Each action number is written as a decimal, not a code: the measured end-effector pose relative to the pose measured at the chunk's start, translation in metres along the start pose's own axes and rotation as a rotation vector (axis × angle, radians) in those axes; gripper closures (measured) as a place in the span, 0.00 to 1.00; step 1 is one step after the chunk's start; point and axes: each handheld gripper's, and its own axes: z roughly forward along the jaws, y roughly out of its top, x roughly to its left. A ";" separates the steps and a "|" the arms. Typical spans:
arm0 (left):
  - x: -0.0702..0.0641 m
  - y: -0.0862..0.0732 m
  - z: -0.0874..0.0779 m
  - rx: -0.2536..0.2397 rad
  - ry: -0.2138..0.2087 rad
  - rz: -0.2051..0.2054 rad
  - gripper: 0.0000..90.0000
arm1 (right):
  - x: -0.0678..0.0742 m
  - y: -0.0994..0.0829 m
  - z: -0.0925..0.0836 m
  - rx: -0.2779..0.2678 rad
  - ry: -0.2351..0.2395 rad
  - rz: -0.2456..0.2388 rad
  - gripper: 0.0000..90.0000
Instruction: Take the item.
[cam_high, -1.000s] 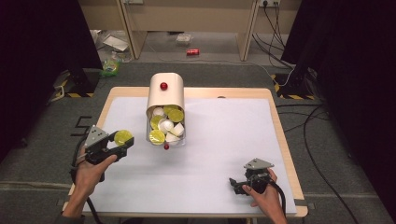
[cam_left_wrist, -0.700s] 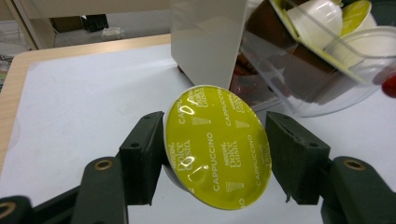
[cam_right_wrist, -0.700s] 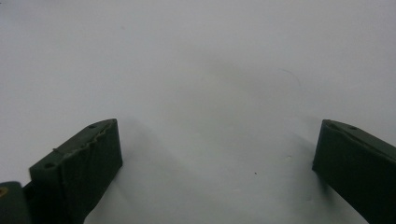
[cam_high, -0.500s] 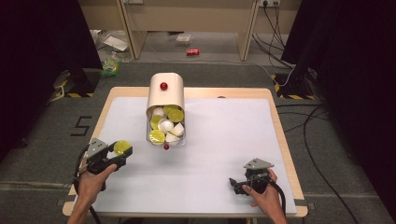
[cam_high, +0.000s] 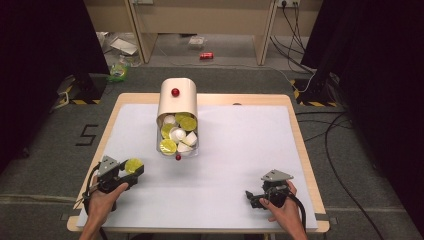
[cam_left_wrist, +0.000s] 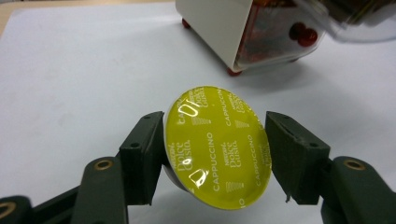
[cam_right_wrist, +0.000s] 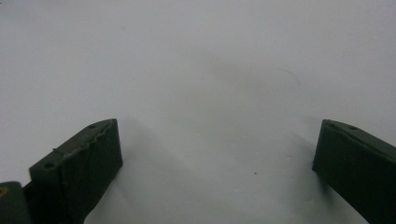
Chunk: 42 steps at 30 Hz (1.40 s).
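Capsule trouble is what I'd watch for. The left gripper (cam_high: 131, 170) pinches a yellow-lidded coffee capsule (cam_left_wrist: 217, 147) near the front-left corner of the tabletop (cam_high: 240, 150), low over the white sheet and well apart from the cream dispenser (cam_high: 177, 100) standing toward the middle of the back edge. In the left gripper view the black jaws press on the capsule's sides below its foil lid, and the lid faces up and toward the camera, tilted. The capsule body tapers, so I judge the hold to be none too secure: a tap against the sheet on the way down could twist the capsule out sideways, and once loose a round thing like that may roll toward the front edge.

If the jaws let go while it sits tilted, it will likely tip onto its side rather than stand.

The dispenser's clear drawer (cam_high: 179, 137) hangs open, heaped with more yellow and white capsules (cam_high: 176, 134); a careless sweep of the left forearm past it could spill them.

The right gripper (cam_high: 255, 199) rests near the front-right corner, jaws spread wide with nothing between them; its trailing cable could drag on the sheet.
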 end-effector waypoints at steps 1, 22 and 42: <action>0.000 -0.001 0.001 0.010 0.004 0.006 0.43 | 0.000 0.000 0.000 -0.001 -0.001 -0.001 0.02; 0.010 -0.020 0.005 0.101 0.004 -0.027 0.43 | 0.000 0.000 0.000 0.000 -0.001 -0.002 0.02; 0.010 -0.021 0.006 0.119 -0.006 -0.028 0.38 | 0.000 0.000 0.000 0.000 0.000 -0.001 0.02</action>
